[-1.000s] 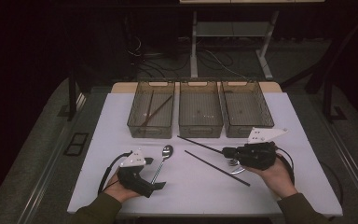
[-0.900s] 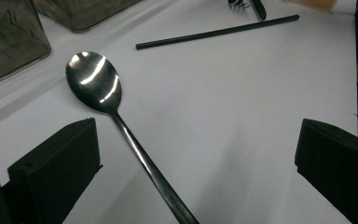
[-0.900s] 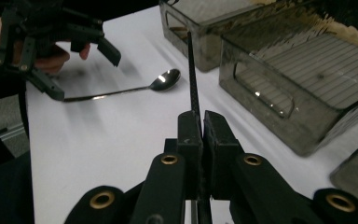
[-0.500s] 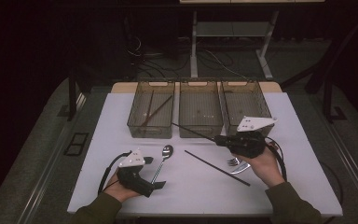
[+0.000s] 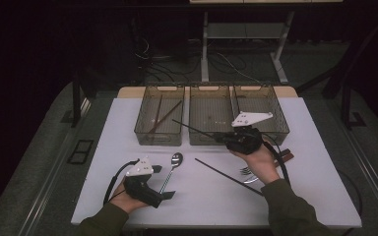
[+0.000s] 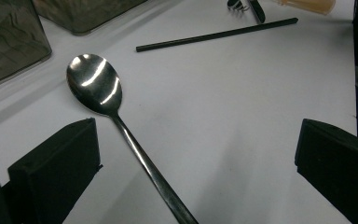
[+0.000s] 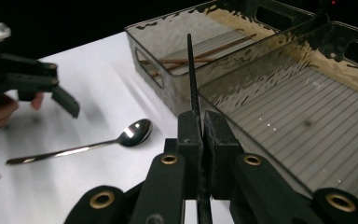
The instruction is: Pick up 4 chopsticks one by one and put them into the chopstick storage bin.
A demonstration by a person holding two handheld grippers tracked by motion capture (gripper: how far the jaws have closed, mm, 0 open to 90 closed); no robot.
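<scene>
A spoon (image 5: 172,168) lies on the white worktop (image 5: 325,162) just ahead of the left tool, its bowl pointing away and its handle running back between the jaws. A second black chopstick (image 5: 229,177) rests flat, nearer the person than the right tool. A fork (image 5: 248,173) lies beside that stick's far end. Beyond the left tool, the left tray (image 5: 158,118) holds two brown chopsticks (image 5: 165,117). The right tray (image 5: 268,110) stands behind the right tool.
</scene>
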